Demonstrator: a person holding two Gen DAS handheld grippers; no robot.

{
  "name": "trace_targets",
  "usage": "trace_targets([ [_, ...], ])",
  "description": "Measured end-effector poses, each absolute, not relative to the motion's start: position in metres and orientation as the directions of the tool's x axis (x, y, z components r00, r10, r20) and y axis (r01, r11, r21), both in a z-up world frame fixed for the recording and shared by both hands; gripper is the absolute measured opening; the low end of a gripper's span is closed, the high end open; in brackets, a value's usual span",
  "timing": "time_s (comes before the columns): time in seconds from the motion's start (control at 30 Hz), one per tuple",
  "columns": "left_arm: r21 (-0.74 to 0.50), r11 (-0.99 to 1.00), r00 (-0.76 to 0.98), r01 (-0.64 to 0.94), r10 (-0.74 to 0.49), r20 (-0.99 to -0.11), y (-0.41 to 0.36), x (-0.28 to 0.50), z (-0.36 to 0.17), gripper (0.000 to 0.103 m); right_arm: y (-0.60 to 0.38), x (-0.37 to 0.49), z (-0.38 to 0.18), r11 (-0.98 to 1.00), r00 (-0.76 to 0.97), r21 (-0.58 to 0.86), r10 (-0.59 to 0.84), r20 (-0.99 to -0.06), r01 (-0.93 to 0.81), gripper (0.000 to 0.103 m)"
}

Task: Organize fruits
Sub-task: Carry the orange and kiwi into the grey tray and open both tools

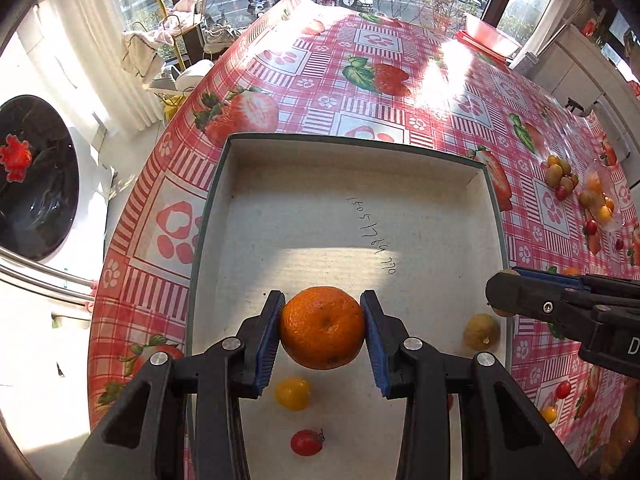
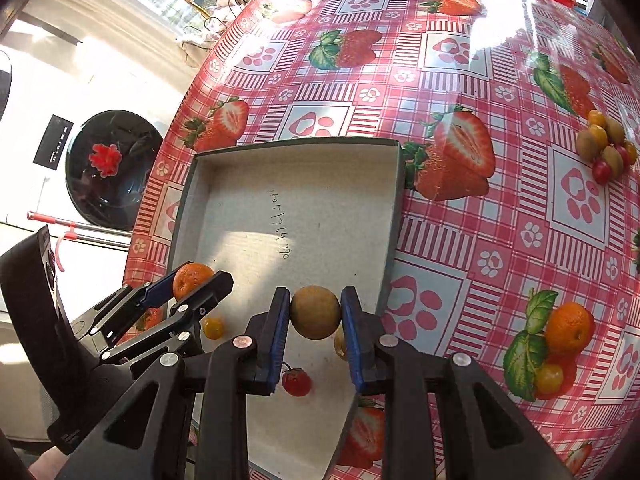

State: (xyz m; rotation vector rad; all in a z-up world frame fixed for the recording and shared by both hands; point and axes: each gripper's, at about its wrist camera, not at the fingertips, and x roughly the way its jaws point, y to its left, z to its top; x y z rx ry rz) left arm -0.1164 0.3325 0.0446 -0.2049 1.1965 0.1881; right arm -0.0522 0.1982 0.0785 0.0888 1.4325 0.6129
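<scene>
- While we hold both grippers over the box (image 1: 280,208), each has a fruit clamped between its blue pads.
- Left gripper (image 1: 322,330): fingers closed on the orange (image 1: 322,328), pads touching its left and right sides. Lower centre of the left wrist frame, above the box floor.
- Right gripper (image 2: 315,314): fingers closed on a round brownish-green fruit (image 2: 315,312), lower centre of the right wrist frame, over the box near its right wall.
- Right wrist view also shows the left gripper (image 2: 192,284) at lower left with the orange (image 2: 190,278) in it.
- Left wrist view shows the right gripper (image 1: 500,292) coming in from the right edge; its fruit is mostly hidden there.
- Loose in the box: a yellow tomato (image 1: 293,394), a red cherry tomato (image 1: 306,442) below it, and a yellowish fruit (image 1: 481,332) near the right wall.
- Box sits on the table (image 1: 400,80), covered in a red strawberry-print cloth. Handwritten digits on the box floor.
- We see a pile of small fruits (image 1: 560,176) on the cloth at the right of the left wrist frame, well apart from the box; same pile (image 2: 606,148) at upper right of the right wrist frame.
- Red tray (image 1: 486,36) at the far table edge, upper right.
</scene>
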Motion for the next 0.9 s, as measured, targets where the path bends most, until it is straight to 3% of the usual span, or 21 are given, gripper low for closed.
trace_targets([
  [0.83,0.003,0.973,0.285,-0.23,0.071,-0.956,0.326,-0.099,0.019,0.042,0.222,-0.039,0.04,0.859,-0.014,0.33,0.353,-0.936,-0.392,0.029],
  [0.9,0.021,0.974,0.28,-0.227,0.086,-0.956,0.325,-0.099,0.018,0.057,0.223,-0.038,0.039,0.858,-0.017,0.335,0.357,-0.934,-0.39,0.03],
])
